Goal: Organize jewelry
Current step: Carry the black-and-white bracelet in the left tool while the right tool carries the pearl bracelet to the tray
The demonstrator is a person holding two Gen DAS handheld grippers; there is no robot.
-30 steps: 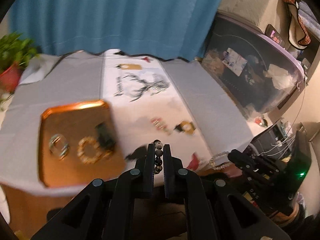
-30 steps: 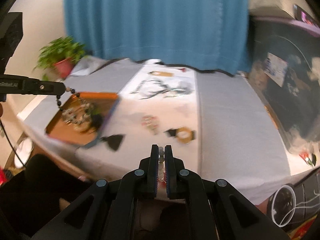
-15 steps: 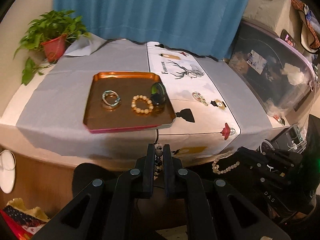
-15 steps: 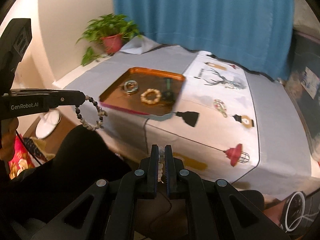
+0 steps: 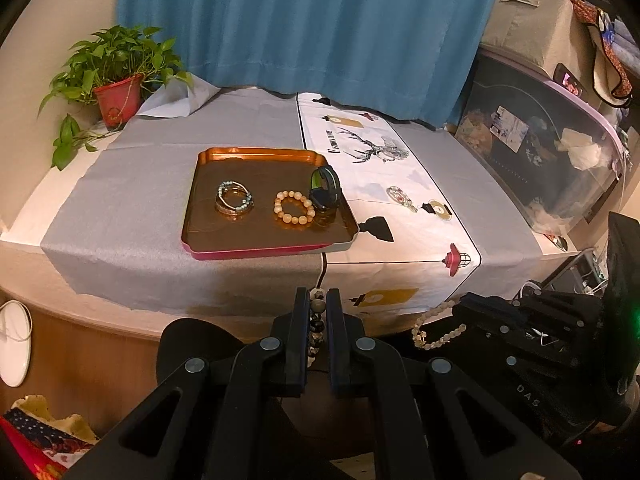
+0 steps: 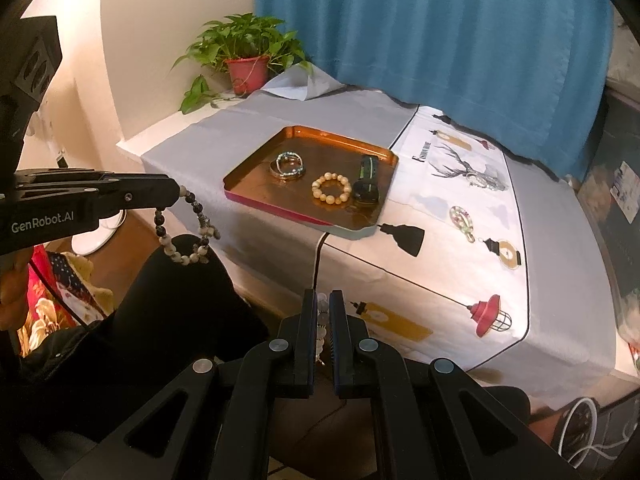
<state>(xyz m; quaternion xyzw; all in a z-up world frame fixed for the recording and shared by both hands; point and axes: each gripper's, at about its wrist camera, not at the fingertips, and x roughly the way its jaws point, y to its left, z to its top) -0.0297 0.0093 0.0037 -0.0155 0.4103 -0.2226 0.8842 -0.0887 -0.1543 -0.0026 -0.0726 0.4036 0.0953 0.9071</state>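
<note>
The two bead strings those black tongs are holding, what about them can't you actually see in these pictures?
- Left gripper, left wrist view: its fingers cover most of the dark-and-white bead bracelet; the loop shows only in the right wrist view.
- Right gripper, right wrist view: the pale bead bracelet is nearly all hidden between the fingers.
- Left wrist view: that pale bracelet's far part disappears behind the right gripper's black body.
- Either view: clasps and bead detail are too small.

Both angled downward — left hand-held gripper (image 5: 317, 306) and right hand-held gripper (image 6: 324, 308) clamped tight.
</note>
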